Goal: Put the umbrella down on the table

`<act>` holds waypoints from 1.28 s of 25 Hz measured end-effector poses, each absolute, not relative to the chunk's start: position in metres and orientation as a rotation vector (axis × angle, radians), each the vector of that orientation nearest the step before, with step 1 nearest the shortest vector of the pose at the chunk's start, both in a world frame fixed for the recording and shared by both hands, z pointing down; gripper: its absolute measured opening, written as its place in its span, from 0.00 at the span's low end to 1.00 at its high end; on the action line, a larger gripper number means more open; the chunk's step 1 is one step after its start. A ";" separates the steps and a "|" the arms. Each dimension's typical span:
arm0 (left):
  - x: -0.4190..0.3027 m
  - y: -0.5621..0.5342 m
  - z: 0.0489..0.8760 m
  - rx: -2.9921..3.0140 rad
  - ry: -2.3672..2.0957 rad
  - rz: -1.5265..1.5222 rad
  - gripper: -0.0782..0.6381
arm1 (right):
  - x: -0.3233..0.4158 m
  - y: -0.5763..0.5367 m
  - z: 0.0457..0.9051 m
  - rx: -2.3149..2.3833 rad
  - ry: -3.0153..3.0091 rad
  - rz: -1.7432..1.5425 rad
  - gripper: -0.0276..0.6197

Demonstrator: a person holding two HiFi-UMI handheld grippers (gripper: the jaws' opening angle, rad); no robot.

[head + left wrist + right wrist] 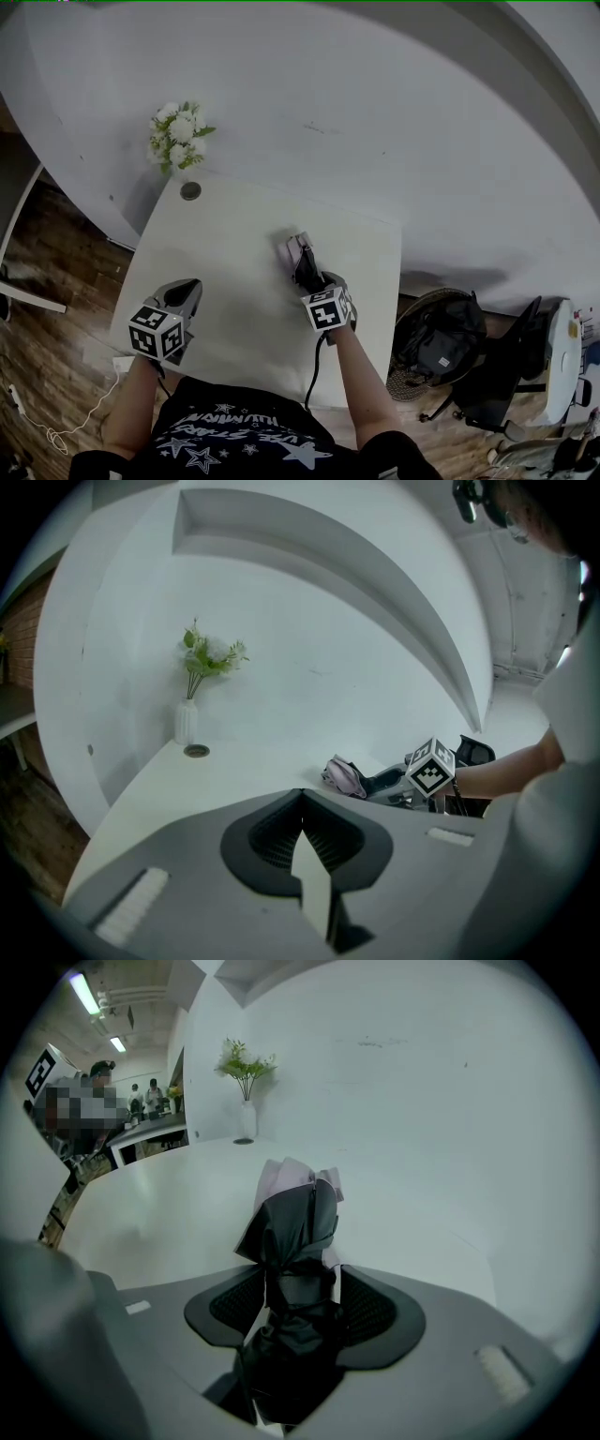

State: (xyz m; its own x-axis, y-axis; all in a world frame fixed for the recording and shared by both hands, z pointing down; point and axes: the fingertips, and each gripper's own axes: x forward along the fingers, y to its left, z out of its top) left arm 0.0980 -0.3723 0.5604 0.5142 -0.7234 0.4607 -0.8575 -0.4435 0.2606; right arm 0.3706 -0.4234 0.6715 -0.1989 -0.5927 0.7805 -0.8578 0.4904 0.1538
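Jaws of the right gripper (pixel 302 1290) stand wide, with slivers of gap beside the pads, so the folded black umbrella (pixel 292 1218) between them looks let go, not pinched. Its long axis runs straight out along the jaws, pale end farthest, and it lies on the white table (pixel 220 253). The left gripper (pixel 184 294), closed on nothing, sits well apart at the near-left edge. I reckon 1 straight pull-back by the right should clear it.
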 end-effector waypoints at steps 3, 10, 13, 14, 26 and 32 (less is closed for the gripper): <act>0.095 -0.371 0.560 2.294 -1.290 0.381 0.11 | 0.372 -0.421 0.668 1.233 -1.910 0.409 0.48; 0.100 -0.374 0.559 2.326 -1.234 0.368 0.11 | 0.373 -0.411 0.654 1.305 -1.921 0.388 0.49; 0.101 -0.376 0.557 2.346 -1.209 0.354 0.11 | 0.372 -0.404 0.647 1.331 -1.912 0.384 0.49; 0.102 -0.376 0.556 2.354 -1.199 0.350 0.11 | 0.372 -0.402 0.644 1.344 -1.910 0.379 0.49; 0.104 -0.385 0.542 2.477 -1.034 0.315 0.11 | 0.367 -0.380 0.582 1.650 -1.896 0.318 0.44; 0.110 -0.384 0.540 2.553 -0.881 0.326 0.11 | 0.357 -0.354 0.555 1.832 -1.854 0.325 0.33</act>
